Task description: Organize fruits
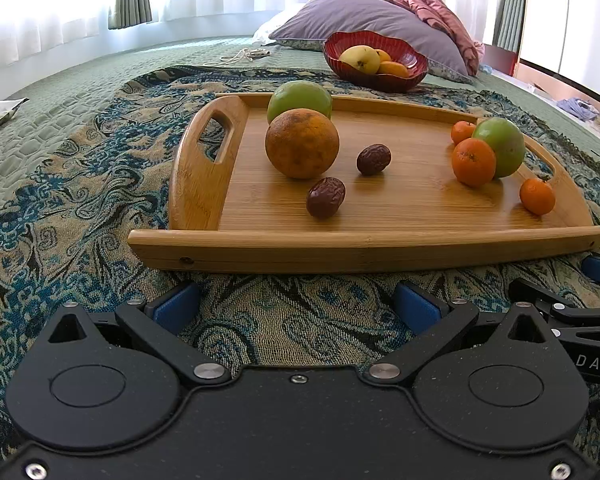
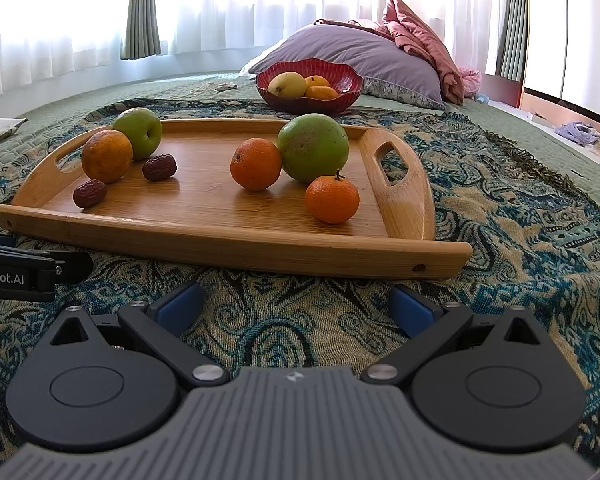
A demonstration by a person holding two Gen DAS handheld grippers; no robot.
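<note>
A wooden tray [image 1: 380, 236] [image 2: 228, 240] lies on a patterned cloth on the bed. On it are a large dull orange [image 1: 302, 143] [image 2: 107, 155], two green apples [image 1: 500, 146] [image 2: 313, 147], two dark red dates [image 1: 325, 197] [image 2: 159, 167] and small tangerines [image 1: 473, 162] [image 2: 332, 199]. A red bowl [image 1: 396, 76] [image 2: 340, 98] behind the tray holds a yellow fruit and tangerines. My left gripper [image 1: 298, 302] and right gripper [image 2: 296, 304] are both open and empty, just in front of the tray's near edge.
A purple pillow [image 1: 364, 20] [image 2: 364, 52] and a pink cloth [image 2: 428, 36] lie behind the bowl. A white cord [image 1: 240, 55] lies on the green bedspread. A paper packet [image 1: 0, 114] is at the far left. Curtained windows stand behind.
</note>
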